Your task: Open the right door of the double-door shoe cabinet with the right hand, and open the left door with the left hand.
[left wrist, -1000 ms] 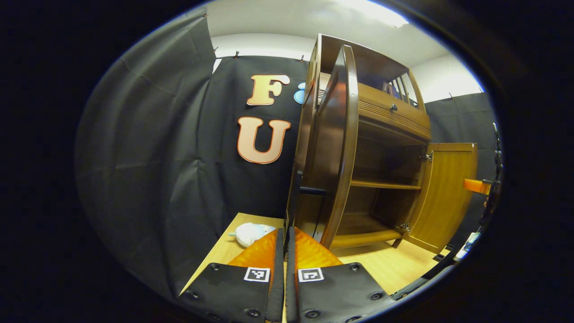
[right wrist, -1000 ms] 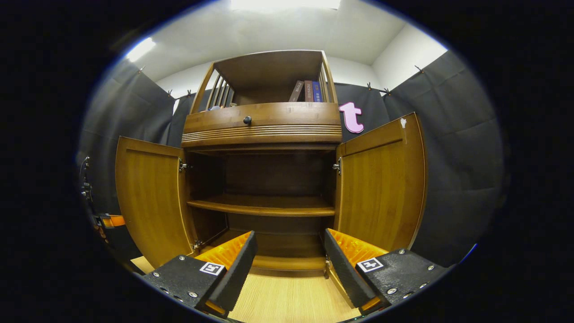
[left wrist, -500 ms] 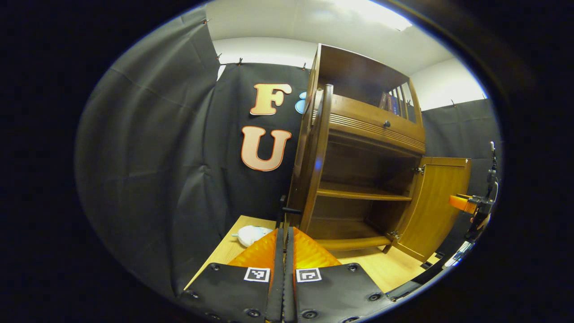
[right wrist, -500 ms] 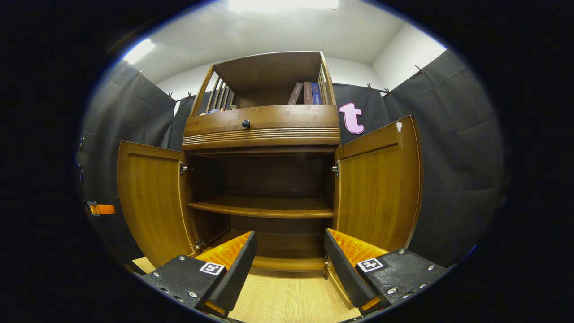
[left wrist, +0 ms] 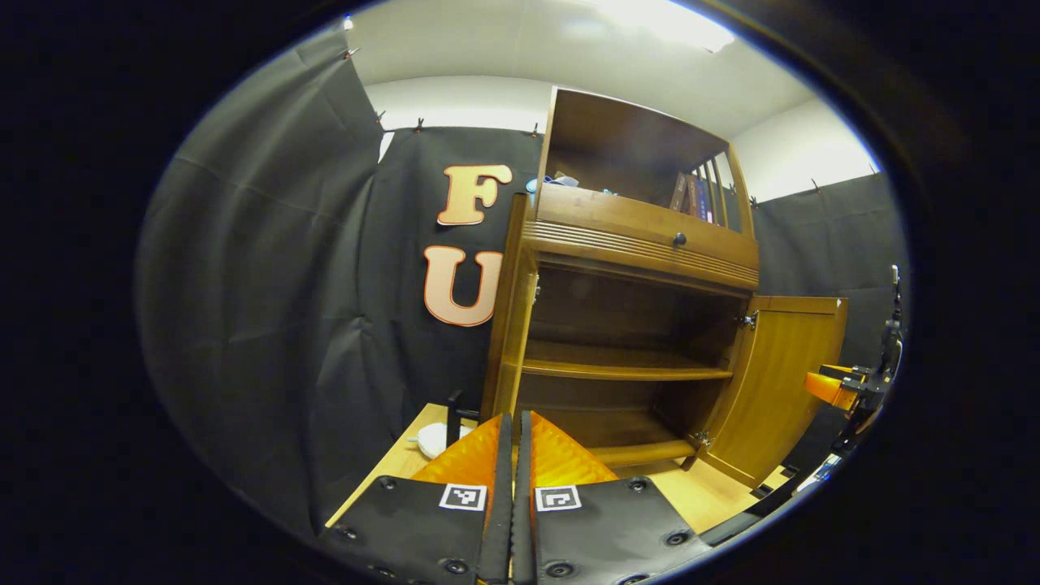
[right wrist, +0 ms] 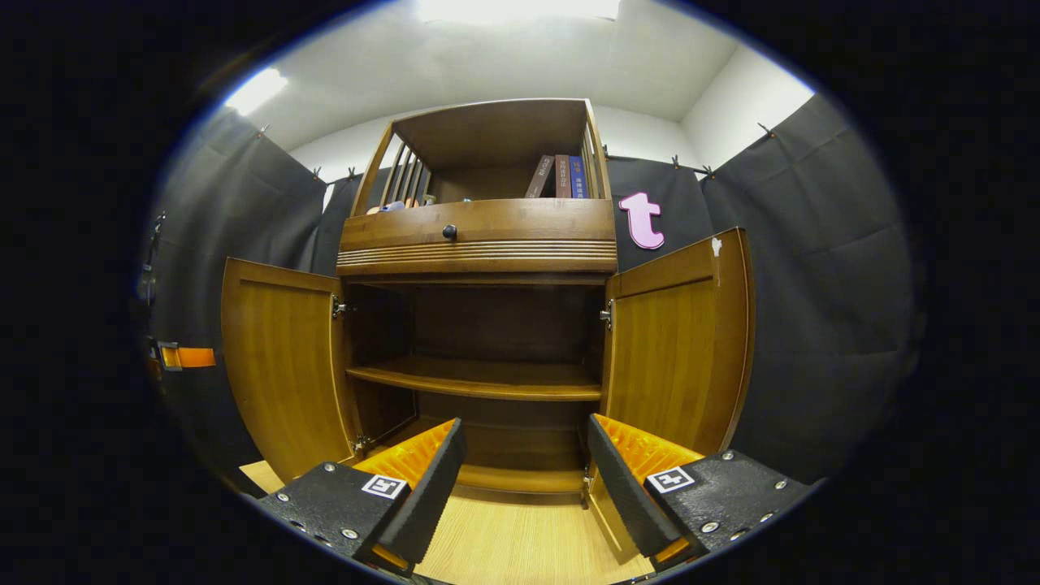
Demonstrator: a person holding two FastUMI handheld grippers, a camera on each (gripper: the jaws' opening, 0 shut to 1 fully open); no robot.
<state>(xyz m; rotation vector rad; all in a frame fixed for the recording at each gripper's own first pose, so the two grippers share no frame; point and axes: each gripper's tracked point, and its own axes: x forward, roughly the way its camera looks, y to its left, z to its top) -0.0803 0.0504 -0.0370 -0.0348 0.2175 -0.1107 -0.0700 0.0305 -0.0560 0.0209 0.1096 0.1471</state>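
The brown wooden shoe cabinet (right wrist: 479, 244) stands with both doors swung out, its inner shelf (right wrist: 475, 378) bare. In the right gripper view the left door (right wrist: 280, 357) and the right door (right wrist: 678, 349) flank the opening. My right gripper (right wrist: 524, 435) is open in front of the opening, holding nothing. In the left gripper view the left door (left wrist: 508, 325) shows edge-on, with its dark handle (left wrist: 452, 410) just left of my fingertips. My left gripper (left wrist: 513, 418) is shut with nothing between its fingers. The right door (left wrist: 780, 390) stands open beyond.
A drawer with a dark knob (right wrist: 449, 231) sits above the doors, and books (right wrist: 561, 175) stand on the top shelf. A white soft thing (left wrist: 429, 439) lies on the light wooden floor (right wrist: 520, 536) left of the cabinet. Black cloth walls close in on both sides.
The left door has swung further out and now shows edge-on in the left gripper view; its handle has slid to the left of my shut fingers. The right gripper has barely moved.
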